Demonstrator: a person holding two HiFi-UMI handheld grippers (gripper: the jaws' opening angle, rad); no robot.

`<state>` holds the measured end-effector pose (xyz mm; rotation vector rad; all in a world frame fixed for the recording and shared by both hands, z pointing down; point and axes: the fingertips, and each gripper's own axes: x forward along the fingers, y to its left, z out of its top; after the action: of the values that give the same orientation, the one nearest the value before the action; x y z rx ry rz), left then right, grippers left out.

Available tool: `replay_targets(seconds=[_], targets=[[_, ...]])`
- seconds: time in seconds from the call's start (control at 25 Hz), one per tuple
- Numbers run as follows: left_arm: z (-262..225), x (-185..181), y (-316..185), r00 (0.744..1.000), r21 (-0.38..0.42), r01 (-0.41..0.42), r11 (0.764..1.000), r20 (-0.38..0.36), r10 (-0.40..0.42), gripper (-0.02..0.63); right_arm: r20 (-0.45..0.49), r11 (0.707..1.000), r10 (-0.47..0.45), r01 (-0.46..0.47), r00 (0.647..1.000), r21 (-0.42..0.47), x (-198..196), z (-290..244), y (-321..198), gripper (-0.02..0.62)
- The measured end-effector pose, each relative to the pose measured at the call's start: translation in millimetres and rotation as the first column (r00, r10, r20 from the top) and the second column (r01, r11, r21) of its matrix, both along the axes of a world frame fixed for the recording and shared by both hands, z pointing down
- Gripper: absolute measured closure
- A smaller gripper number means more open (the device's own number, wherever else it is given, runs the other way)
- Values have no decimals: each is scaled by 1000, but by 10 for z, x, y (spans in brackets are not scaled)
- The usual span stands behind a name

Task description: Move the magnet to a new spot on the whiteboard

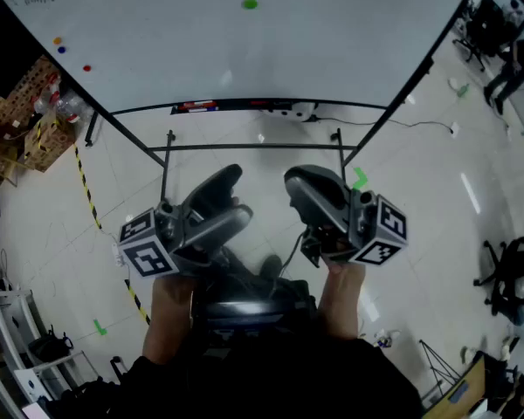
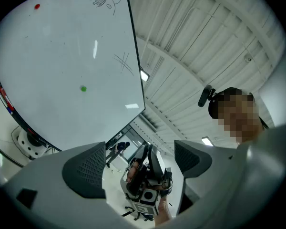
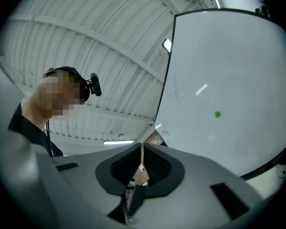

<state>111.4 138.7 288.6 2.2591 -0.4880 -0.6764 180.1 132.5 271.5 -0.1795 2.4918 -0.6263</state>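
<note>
A small green magnet (image 1: 249, 4) sticks to the whiteboard (image 1: 332, 33), high and near its middle. It is far from both grippers. In the left gripper view the green magnet (image 2: 83, 88) sits mid-board, and in the right gripper view the green magnet (image 3: 217, 114) lies right of the jaws. My left gripper (image 1: 230, 202) is held low in front of the board, open, with nothing between its jaws. My right gripper (image 1: 307, 188) is beside it, shut and empty. The left gripper (image 2: 140, 151) looks at the right one through its gap. The right gripper (image 3: 142, 162) has its pads closed together.
Orange (image 1: 57, 40), blue (image 1: 62, 49) and red (image 1: 87, 68) magnets sit at the board's left edge. The board's tray (image 1: 196, 106) holds markers. A black stand frame (image 1: 253, 147) crosses below it. Yellow-black tape (image 1: 87, 190) marks the floor; office chairs (image 1: 506, 273) stand at right.
</note>
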Motion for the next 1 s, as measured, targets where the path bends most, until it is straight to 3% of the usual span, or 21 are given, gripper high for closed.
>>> replay_targets(seconds=[0.28, 0.52, 1.0], targets=[[31, -85, -104, 1000, -12, -10, 1000, -26, 10, 164, -16, 1000, 4, -4, 1000, -18, -106, 47, -83, 560], [80, -332, -487, 998, -1, -40, 999, -43, 40, 164, -60, 999, 48, -49, 997, -12, -333, 72, -436, 560], [48, -1284, -1526, 987, 1, -88, 996, -136, 87, 164, -141, 995, 86, -91, 986, -32, -1349, 86, -1413, 560]])
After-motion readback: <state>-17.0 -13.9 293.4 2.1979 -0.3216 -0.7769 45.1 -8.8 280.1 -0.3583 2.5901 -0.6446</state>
